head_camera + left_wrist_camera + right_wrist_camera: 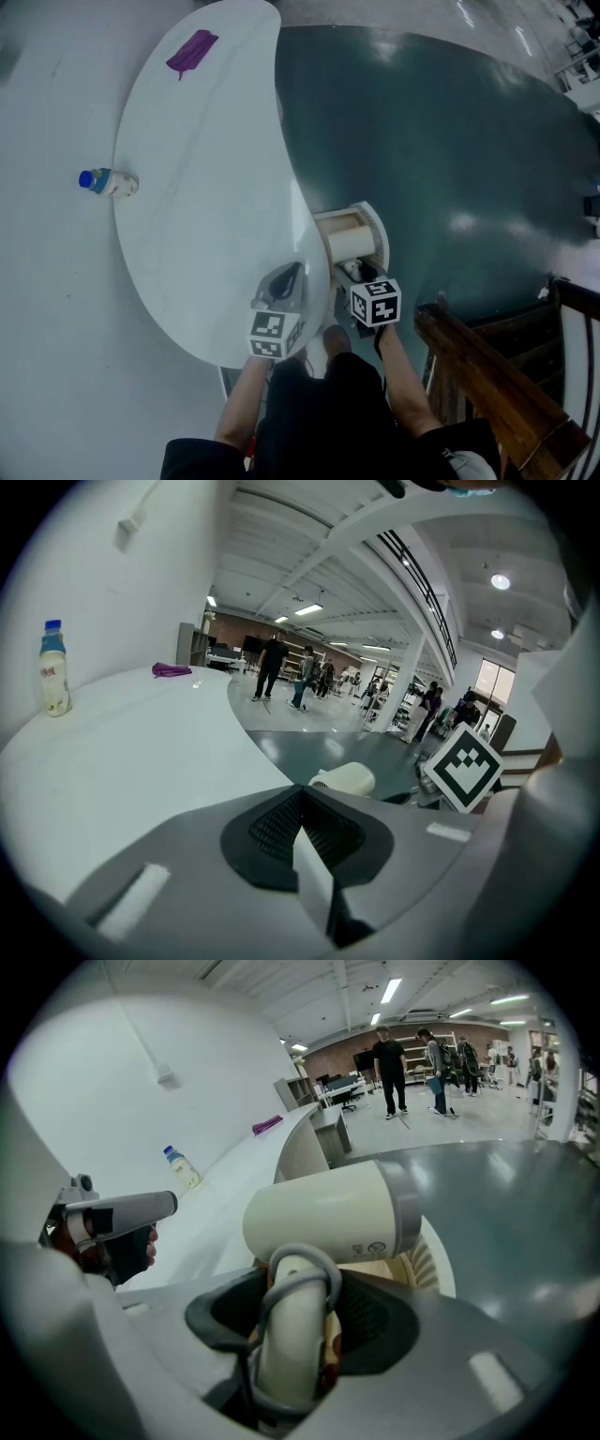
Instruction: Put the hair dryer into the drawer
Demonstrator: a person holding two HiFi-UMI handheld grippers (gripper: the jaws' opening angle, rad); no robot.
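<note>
A cream hair dryer has its handle, with the grey cord looped round it, between the jaws of my right gripper, which is shut on it. In the head view the hair dryer lies over the open drawer that stands out from the white table, with the right gripper behind it. I cannot tell whether it rests on the drawer floor. My left gripper hangs over the table's near edge beside the drawer. Its jaws look closed together and hold nothing. The dryer's barrel end shows beyond it.
A small bottle with a blue cap stands at the table's left edge and a purple cloth lies at its far end. A wooden railing runs close on the right. Dark green floor lies past the drawer; people stand far off.
</note>
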